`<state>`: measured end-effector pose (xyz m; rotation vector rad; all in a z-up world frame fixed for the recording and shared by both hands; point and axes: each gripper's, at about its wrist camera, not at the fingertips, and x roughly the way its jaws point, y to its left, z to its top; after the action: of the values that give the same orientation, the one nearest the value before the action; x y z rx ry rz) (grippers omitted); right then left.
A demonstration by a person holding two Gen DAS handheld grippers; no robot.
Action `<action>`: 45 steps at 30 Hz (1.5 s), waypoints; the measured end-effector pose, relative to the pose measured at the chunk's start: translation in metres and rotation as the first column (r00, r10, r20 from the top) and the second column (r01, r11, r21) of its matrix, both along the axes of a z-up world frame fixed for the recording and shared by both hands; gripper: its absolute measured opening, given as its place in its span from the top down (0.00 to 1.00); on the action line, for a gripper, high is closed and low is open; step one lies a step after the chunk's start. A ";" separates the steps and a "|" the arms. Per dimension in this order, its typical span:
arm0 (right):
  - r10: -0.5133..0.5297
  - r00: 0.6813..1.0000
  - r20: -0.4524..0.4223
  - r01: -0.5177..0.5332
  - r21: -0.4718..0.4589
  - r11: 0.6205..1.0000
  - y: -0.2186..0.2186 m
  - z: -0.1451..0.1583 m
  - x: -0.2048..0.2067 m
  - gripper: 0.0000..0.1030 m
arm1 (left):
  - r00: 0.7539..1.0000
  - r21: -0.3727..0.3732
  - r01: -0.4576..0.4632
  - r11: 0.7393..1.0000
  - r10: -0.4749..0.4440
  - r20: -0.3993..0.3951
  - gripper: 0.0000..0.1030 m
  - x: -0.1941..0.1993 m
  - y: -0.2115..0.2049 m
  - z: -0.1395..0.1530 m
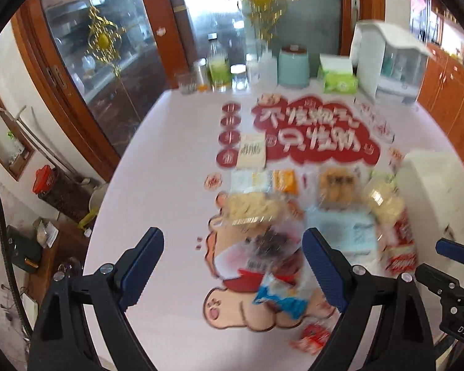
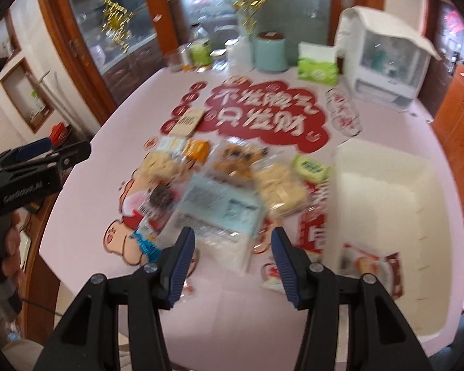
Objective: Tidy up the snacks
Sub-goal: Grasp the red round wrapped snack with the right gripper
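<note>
Left gripper: jaws spread wide, nothing between them, held above the near part of the snack pile. Right gripper: jaws likewise parted and empty, poised over the near edge of the pale blue packet. Both views are motion-blurred; fine print on the wrappers cannot be read.

Desk: pale pink top with a red cloud-shaped decal bearing white characters and a cartoon figure print toward the near side.

Snacks, loosely grouped at desk centre:
- pale blue packet, flat, nearest the right gripper;
- clear tray of brown pastries, just beyond the blue packet;
- two clear bags of pale yellow biscuits, one to the left, one to the right;
- orange packet beside a whitish packet, far side of the pile;
- green-labelled packet, near the bin;
- red and white packet, touching the bin's left wall;
- blue and white wrapper, on the cartoon figure print;
- dark-filled clear packet, between the left gripper's fingers in view;
- cream box, apart, at the decal's left edge.

White bin: open-topped, right of the pile; one red-brown packet lies at its near end.

Far edge of desk: teal canister, green tissue pack, white lidded appliance, jars and bottles.
</note>
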<state>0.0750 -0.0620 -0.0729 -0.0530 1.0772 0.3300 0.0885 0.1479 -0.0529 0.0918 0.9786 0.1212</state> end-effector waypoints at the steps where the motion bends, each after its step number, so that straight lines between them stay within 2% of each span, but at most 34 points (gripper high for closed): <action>1: 0.017 1.000 -0.016 -0.017 0.004 1.000 0.005 -0.006 -0.001 0.50 | 0.999 -0.004 0.008 1.000 -0.009 -0.031 0.12 0.000 0.004 -0.009; 8: 0.194 0.976 -0.099 -0.193 0.019 0.981 0.048 -0.050 -0.013 0.50 | 0.977 -0.048 0.059 0.997 -0.067 -0.202 0.12 -0.016 0.016 -0.075; 13: 0.336 0.932 -0.139 -0.340 -0.009 0.940 0.079 -0.081 -0.030 0.50 | 0.959 -0.047 0.098 0.994 -0.108 -0.262 0.12 -0.030 0.021 -0.101; 18: 0.410 0.891 -0.193 -0.423 -0.031 0.905 0.100 -0.114 -0.039 0.50 | 0.950 -0.034 0.111 0.993 -0.116 -0.290 0.12 -0.038 0.024 -0.113; 22: 0.421 0.880 -0.219 -0.439 -0.036 0.898 0.107 -0.133 -0.040 0.47 | 0.947 -0.051 0.098 0.994 -0.109 -0.303 0.12 -0.039 0.026 -0.119; 27: 0.429 0.877 -0.216 -0.443 -0.019 0.896 0.105 -0.137 -0.038 0.46 | 0.944 -0.077 0.103 0.992 -0.122 -0.306 0.12 -0.033 0.025 -0.125; 33: 0.417 0.885 -0.206 -0.430 -0.020 0.903 0.091 -0.133 -0.041 0.48 | 0.935 -0.168 0.082 0.982 -0.135 -0.329 0.12 -0.017 0.015 -0.141; 39: 0.357 0.911 -0.208 -0.367 -0.009 0.930 0.072 -0.134 -0.036 0.48 | 0.948 -0.244 -0.029 0.969 -0.051 -0.313 0.12 0.001 0.018 -0.144; 42: 0.337 0.918 -0.207 -0.345 -0.005 0.938 0.063 -0.133 -0.035 0.48 | 0.950 -0.243 -0.062 0.968 -0.017 -0.311 0.12 0.010 0.016 -0.144; 45: 0.322 0.924 -0.208 -0.329 -0.001 0.944 0.058 -0.133 -0.033 0.48 | 0.942 -0.226 -0.104 0.969 0.023 -0.335 0.12 0.019 0.015 -0.151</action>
<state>0.0417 -0.0040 -0.2054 -0.2368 1.2813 0.6275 0.1071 0.1627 -0.2035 -0.1486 1.3261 0.0458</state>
